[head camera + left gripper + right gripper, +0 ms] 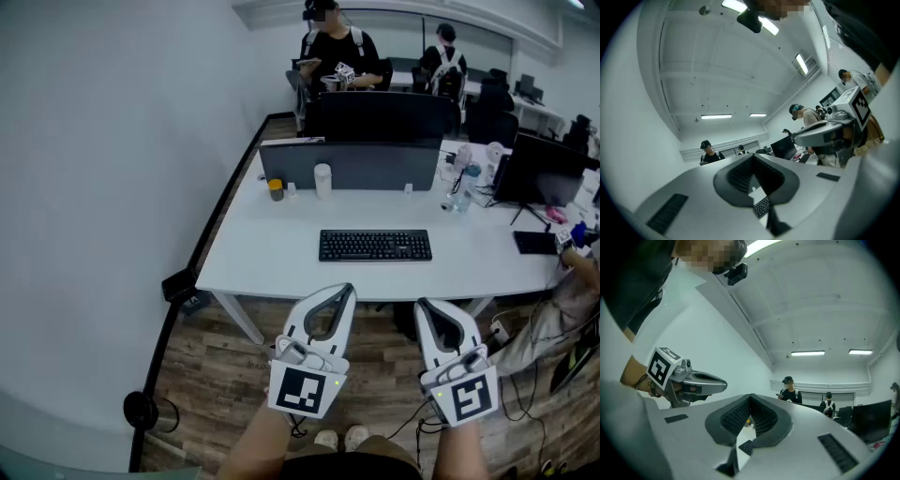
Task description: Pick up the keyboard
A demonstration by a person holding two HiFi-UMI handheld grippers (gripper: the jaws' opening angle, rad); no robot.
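A black keyboard (375,246) lies flat near the front middle of the white desk (262,258). My left gripper (348,289) hangs short of the desk's front edge, below the keyboard's left half, jaws shut and empty. My right gripper (421,305) is level with it, below the keyboard's right end, also shut with nothing in it. Both stand apart from the keyboard. In the left gripper view a sliver of the keyboard (761,206) shows under the shut jaws; in the right gripper view a corner of the keyboard (746,446) shows the same way.
A grey divider panel (352,164) runs along the desk's back, with a white cup (322,180) and a small jar (276,190) before it. A monitor (539,171), bottles and a dark pad (536,243) crowd the right end. People stand behind. A white wall borders the left.
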